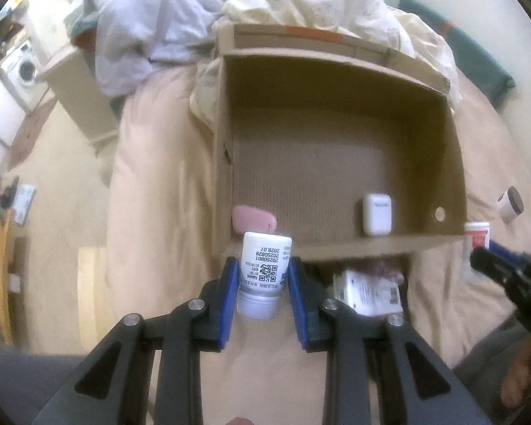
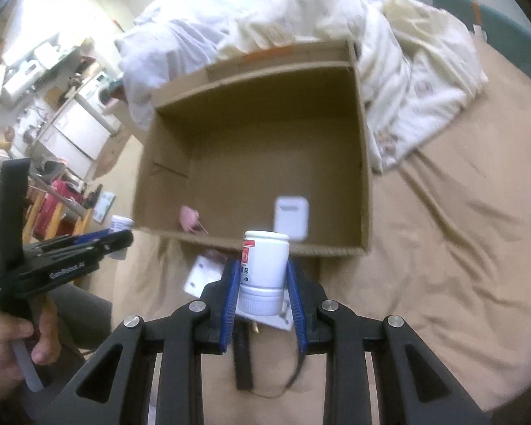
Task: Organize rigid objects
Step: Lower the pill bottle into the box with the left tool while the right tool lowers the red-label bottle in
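Observation:
My left gripper (image 1: 263, 276) is shut on a small white bottle (image 1: 263, 265) with a QR label, its cap toward me, held just before the near wall of an open cardboard box (image 1: 336, 248). My right gripper (image 2: 262, 279) is shut on a white jar (image 2: 265, 265) with a red label, also cap toward me, at the same box's near wall (image 2: 265, 244). Inside the box lie a pink object (image 1: 253, 217) at the near left and a white earbud case (image 1: 377, 214) at the near right. Each gripper shows at the edge of the other's view: right gripper (image 1: 506, 276), left gripper (image 2: 88, 244).
The box sits on a beige bedsheet (image 2: 442, 265) with a rumpled white duvet (image 2: 407, 71) behind it. A white leaflet or packet (image 1: 368, 292) lies in front of the box. A small white container with a dark lid (image 1: 511, 203) rests right of the box. A hand (image 2: 14, 347) grips the left tool.

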A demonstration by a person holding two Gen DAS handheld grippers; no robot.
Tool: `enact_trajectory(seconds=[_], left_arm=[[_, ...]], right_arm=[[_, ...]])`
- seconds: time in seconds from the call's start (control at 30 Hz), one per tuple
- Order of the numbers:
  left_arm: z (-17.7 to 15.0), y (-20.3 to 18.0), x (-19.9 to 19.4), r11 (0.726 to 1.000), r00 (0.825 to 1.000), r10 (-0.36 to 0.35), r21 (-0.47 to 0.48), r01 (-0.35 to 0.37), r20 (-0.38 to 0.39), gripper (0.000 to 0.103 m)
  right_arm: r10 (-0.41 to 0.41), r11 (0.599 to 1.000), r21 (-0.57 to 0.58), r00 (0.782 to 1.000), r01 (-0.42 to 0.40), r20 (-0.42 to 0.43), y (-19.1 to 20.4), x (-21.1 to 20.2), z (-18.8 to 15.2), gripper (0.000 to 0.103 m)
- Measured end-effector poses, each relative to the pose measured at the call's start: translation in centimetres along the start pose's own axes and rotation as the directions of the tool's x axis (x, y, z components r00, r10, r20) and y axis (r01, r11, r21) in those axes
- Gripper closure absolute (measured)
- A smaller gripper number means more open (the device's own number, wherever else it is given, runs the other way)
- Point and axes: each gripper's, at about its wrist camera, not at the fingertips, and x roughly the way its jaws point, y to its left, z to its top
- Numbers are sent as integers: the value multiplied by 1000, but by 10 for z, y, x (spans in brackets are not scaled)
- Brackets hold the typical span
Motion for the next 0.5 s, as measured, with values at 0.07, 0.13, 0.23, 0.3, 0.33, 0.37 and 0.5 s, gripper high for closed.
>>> enact_trajectory(seconds=[0.07,0.13,0.23,0.3,0.33,0.37,0.5], left_arm=[[6,-1,4,1000,1000,16,23,-16,9,78],[12,1,8,1000,1000,18,21,-18,8,78],[23,-1,14,999,1000,23,32,-23,10,78],[27,-5,18,999,1000,23,47,-23,10,78],[29,-7,19,998,1000,22,53,-22,10,78],[32,-10,21,998,1000,22,61,-22,9,78],[42,-24,30,996,1000,12,93,-13,7,78]], right_arm=[[0,1000,-19,1000,1,21,4,0,8,74],[-6,1000,-29,999,7,34,4,0,15,74],[-15,1000,-24,999,16,39,-1,5,27,74],[-23,1000,-13,999,23,39,-6,8,33,74],[-29,1000,-10,999,29,38,-8,9,34,74],[-38,999,-10,999,39,38,-9,11,37,74],[-50,999,-13,998,51,34,-12,20,46,74]])
